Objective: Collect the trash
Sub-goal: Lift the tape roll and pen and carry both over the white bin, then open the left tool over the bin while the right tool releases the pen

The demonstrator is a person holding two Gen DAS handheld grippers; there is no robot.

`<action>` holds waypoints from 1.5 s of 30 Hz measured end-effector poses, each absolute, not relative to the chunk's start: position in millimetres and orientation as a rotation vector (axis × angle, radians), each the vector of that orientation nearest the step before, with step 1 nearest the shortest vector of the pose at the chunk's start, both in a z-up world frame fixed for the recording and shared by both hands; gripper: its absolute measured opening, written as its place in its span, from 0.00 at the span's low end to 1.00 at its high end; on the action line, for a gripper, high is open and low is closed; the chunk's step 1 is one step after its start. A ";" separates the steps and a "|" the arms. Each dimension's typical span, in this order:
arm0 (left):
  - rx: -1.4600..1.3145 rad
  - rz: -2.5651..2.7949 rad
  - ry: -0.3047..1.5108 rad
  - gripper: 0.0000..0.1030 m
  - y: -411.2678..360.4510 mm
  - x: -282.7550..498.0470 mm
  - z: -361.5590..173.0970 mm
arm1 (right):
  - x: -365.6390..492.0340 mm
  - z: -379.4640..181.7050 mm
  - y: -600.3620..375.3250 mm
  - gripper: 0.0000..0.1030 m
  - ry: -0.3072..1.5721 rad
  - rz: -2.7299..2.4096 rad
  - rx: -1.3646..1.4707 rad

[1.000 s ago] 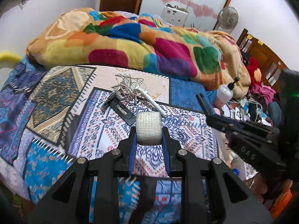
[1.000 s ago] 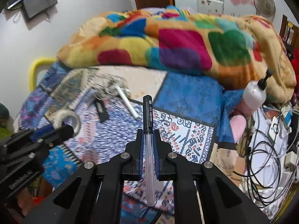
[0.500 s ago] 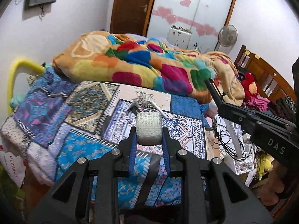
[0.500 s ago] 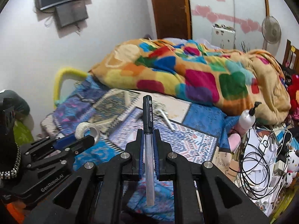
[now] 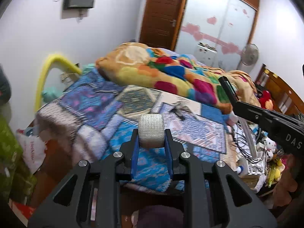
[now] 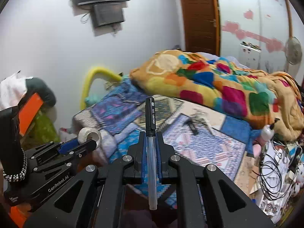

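White woven tape, a fat roll [image 5: 151, 131], sits clamped between the blue-padded fingers of the left gripper [image 5: 151, 133] in the left wrist view, held in the air above the near edge of a bed [image 5: 106, 102] covered in a blue patterned sheet. A bright patchwork blanket [image 5: 171, 76] is heaped along the far side of the bed. Small dark items and a tangle of cord [image 5: 179, 112] lie on the sheet beyond the roll, too blurred to name. At the right, the right gripper [image 5: 235, 102] reaches in, a black pen cap [image 5: 227, 88] sticking up from it. Cables and clutter [image 5: 247, 144] lie past the bed's right side.

From the right wrist view, the right gripper [image 6: 151, 142] is closed narrowly on a pen [image 6: 151, 142], its clear barrel running back between the fingers and its black cap pointing forward over the bed [image 6: 199, 142]. At the lower left the left gripper [image 6: 83, 145] holds the roll [image 6: 89, 135], seen here as a ring. A pump bottle [image 6: 267, 131] stands at the bed's right edge, just below the blanket [image 6: 218, 79].
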State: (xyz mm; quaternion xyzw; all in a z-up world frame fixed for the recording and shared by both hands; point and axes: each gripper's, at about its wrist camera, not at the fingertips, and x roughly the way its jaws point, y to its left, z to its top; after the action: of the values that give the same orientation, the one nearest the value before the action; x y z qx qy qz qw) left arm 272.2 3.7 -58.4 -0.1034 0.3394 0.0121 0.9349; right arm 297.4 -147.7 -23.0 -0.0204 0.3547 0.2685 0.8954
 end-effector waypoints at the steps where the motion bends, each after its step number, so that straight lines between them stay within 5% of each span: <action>1: -0.217 0.043 0.693 0.24 12.1 264.4 -58.9 | 292.8 -23.0 -139.7 0.08 0.736 0.575 -0.048; 18: -0.304 0.382 0.782 0.24 150.3 162.3 -111.0 | 242.8 -73.3 6.4 0.08 0.884 0.879 -0.186; 45: -0.603 0.379 1.259 0.24 206.6 183.5 -330.9 | 259.4 -270.1 140.4 0.09 1.404 0.952 -0.390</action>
State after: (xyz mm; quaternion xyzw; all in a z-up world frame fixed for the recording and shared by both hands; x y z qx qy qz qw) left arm 183.5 206.6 -330.9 -0.2757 0.5759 0.1733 0.7499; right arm 259.4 140.4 -270.1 -0.1713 0.6166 0.4180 0.6448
